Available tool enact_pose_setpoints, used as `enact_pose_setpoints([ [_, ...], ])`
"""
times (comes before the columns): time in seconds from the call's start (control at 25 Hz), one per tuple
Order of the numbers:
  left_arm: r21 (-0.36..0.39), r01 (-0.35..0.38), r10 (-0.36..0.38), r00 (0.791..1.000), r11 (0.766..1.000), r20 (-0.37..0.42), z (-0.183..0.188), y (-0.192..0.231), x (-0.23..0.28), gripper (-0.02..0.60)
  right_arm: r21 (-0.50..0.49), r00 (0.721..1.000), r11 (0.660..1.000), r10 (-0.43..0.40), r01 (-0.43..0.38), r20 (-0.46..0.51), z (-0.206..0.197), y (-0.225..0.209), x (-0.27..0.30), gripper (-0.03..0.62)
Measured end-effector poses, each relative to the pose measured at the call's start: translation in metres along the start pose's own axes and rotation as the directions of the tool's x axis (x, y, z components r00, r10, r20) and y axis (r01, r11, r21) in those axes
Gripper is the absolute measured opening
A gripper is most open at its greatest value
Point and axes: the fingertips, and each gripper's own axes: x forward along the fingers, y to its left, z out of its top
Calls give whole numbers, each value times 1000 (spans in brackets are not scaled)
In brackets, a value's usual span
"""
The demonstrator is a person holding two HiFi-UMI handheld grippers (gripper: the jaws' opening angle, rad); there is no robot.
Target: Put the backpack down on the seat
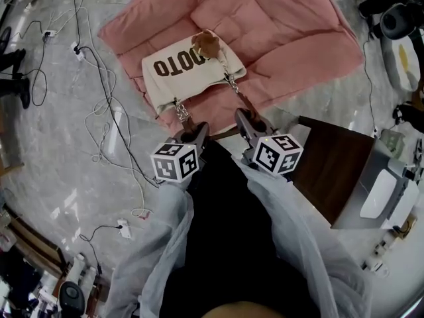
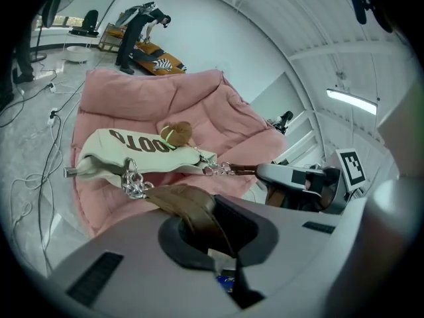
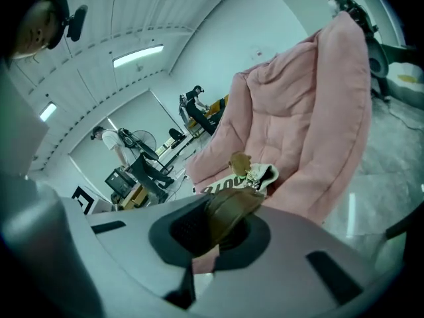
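Observation:
A cream backpack (image 1: 182,73) with dark lettering and a brown plush charm (image 1: 207,44) hangs over the front edge of a pink cushioned seat (image 1: 278,25). Its brown straps join the bag by metal chains (image 1: 181,112). My left gripper (image 1: 192,133) is shut on the left brown strap (image 2: 192,211). My right gripper (image 1: 246,123) is shut on the right brown strap (image 3: 228,211). In the left gripper view the bag (image 2: 126,154) lies across the seat's cushion (image 2: 199,105), with the right gripper (image 2: 298,177) to its right. In the right gripper view the bag (image 3: 245,177) rests against the pink seat (image 3: 298,124).
White and black cables (image 1: 99,131) run over the marble floor (image 1: 53,171) left of the seat. A dark wooden table (image 1: 331,164) with a white device (image 1: 379,194) stands at the right. A person (image 3: 116,144) and equipment stand far back in the room.

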Motion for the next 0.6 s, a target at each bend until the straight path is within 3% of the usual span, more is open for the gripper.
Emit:
enact_pose_setpoints([
  [0.12, -28, 1, -1, 1000, 1000, -14, -25, 0, 0, 14, -31, 999, 999, -35, 35, -21, -26, -9, -12, 6],
  [0.44, -167, -34, 28, 999, 985, -36, -100, 29, 14, 15, 15, 992, 993, -117, 118, -53, -90, -36, -19, 6],
  [0.6, -159, -58, 48, 997, 986, -64, -131, 46, 21, 15, 16, 983, 986, -163, 165, -86, -121, -47, -13, 8],
])
